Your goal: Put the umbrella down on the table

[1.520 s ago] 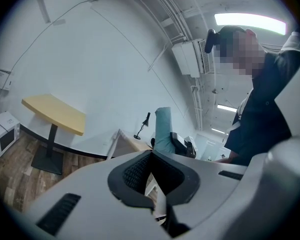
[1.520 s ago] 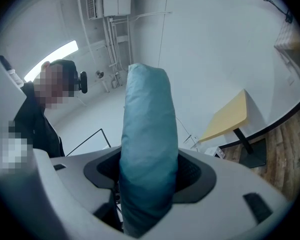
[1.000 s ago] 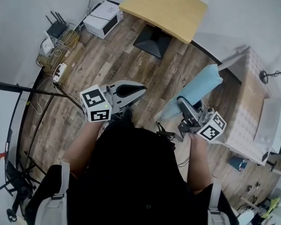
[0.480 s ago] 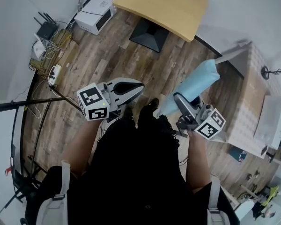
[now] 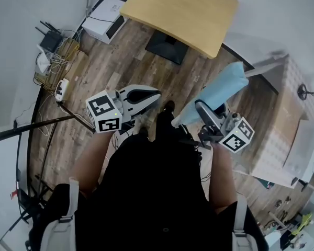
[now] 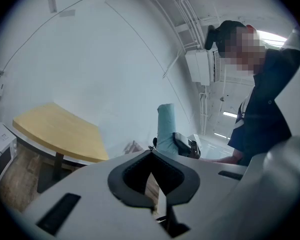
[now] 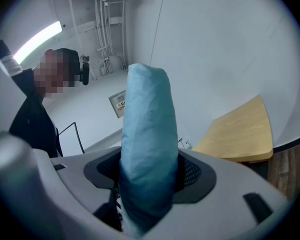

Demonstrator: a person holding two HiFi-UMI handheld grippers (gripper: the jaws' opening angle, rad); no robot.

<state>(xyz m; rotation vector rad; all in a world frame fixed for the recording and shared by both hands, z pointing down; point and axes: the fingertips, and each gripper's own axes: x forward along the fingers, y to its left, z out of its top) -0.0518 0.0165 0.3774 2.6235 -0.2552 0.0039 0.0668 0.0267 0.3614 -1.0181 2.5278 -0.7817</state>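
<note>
A folded light-blue umbrella [image 5: 218,91] is held upright and tilted in my right gripper [image 5: 203,112], which is shut on its lower part. In the right gripper view the umbrella [image 7: 148,134] fills the gap between the jaws. A round-cornered wooden table [image 5: 184,8] on a black foot stands ahead, and it also shows as the table [image 7: 239,132] beyond the umbrella. My left gripper [image 5: 149,94] is held out over the floor with its jaws together and nothing in them. From the left gripper view, the umbrella [image 6: 165,127] stands to the right of the table [image 6: 59,132].
A white printer [image 5: 107,18] sits on the floor by the wall, with routers and cables [image 5: 53,40] and a power strip [image 5: 62,87] further left. A black stand pole [image 5: 31,128] crosses at the left. A cloth-covered table [image 5: 283,120] stands at the right.
The person has stepped towards the wooden table, which now sits larger and more central in the head view. Both grippers keep their poses, and the umbrella stays in the right one.
</note>
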